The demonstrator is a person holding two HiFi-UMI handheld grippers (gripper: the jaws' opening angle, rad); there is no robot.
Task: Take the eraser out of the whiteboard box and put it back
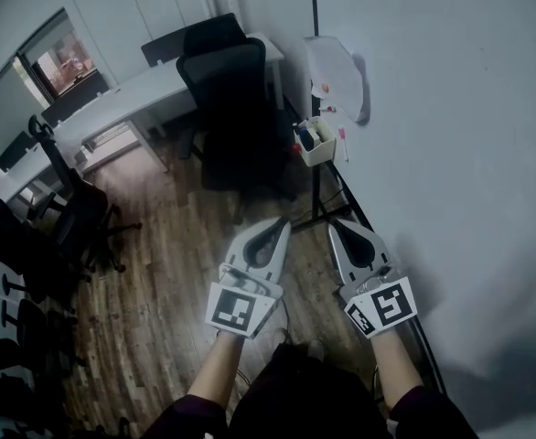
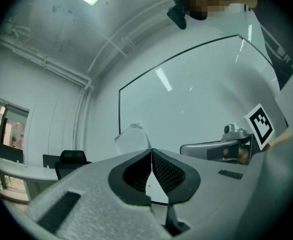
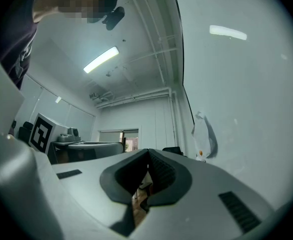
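**A:** Jaw status?
**B:** Left gripper [image 1: 274,227] and right gripper [image 1: 343,230] are both showing jaws together, empty.
**A:** Target?
**B:** The box [image 1: 316,143] is hanging well ahead on the whiteboard [image 1: 451,108], roughly equidistant from both. The eraser is presumably lying inside, indistinguishable.

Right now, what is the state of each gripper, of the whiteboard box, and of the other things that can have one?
left gripper: shut, empty.
right gripper: shut, empty.
whiteboard box: open-topped, on the whiteboard, items inside, untouched.
office chair: upright, by the desk.
paper sheet: hanging on the whiteboard.
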